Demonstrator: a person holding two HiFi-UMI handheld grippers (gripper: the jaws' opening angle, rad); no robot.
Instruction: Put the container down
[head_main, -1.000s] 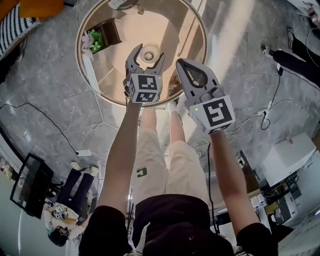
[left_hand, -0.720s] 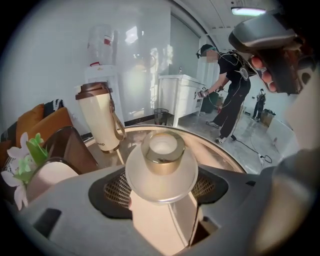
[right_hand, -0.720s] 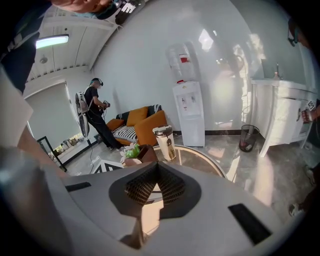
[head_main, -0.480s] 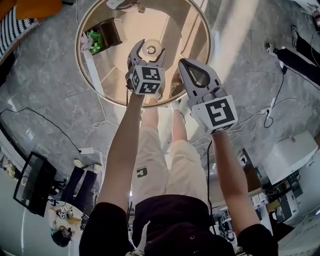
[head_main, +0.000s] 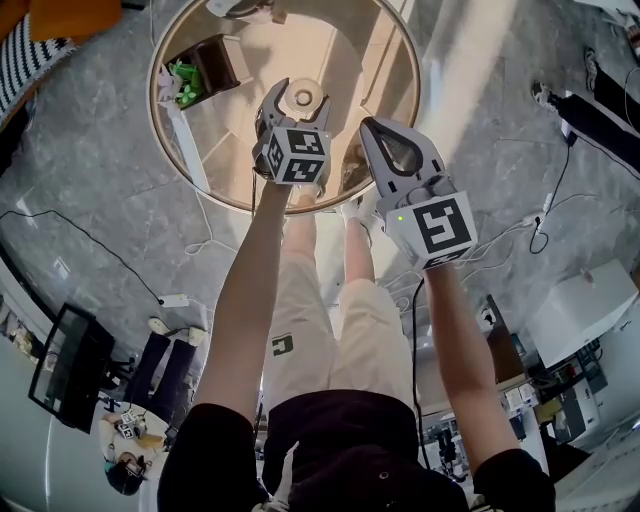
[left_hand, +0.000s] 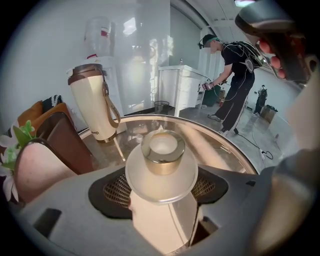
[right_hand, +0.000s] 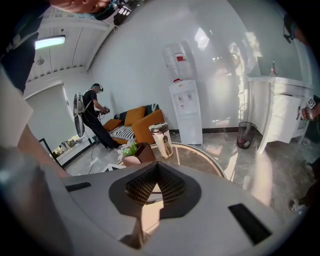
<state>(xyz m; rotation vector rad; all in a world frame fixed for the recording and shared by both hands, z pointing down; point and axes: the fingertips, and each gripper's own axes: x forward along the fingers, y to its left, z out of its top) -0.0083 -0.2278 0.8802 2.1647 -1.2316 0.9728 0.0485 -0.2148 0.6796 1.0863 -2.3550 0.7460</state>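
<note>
In my left gripper (head_main: 294, 103) is the container (head_main: 303, 100), a frosted white jar with a gold ring at its top. The jaws are shut on its body, above the round glass table (head_main: 196, 176). The left gripper view has the container (left_hand: 161, 167) upright between the mesh pads (left_hand: 117, 189), with the glass table (left_hand: 220, 142) beyond it. My right gripper (head_main: 383, 142) hovers just right of the left one, over the table's near edge. It is shut, with nothing between its pads (right_hand: 167, 185).
A cream tumbler (left_hand: 95, 107) with a brown lid and strap stands at the table's far side. A brown box with flowers (head_main: 205, 65) sits at the table's left. Cables (head_main: 120, 270) trail over the marble floor. A person (left_hand: 235, 75) stands farther off.
My left gripper has moved a little farther out over the table with the container still in it. The right gripper has hardly moved.
</note>
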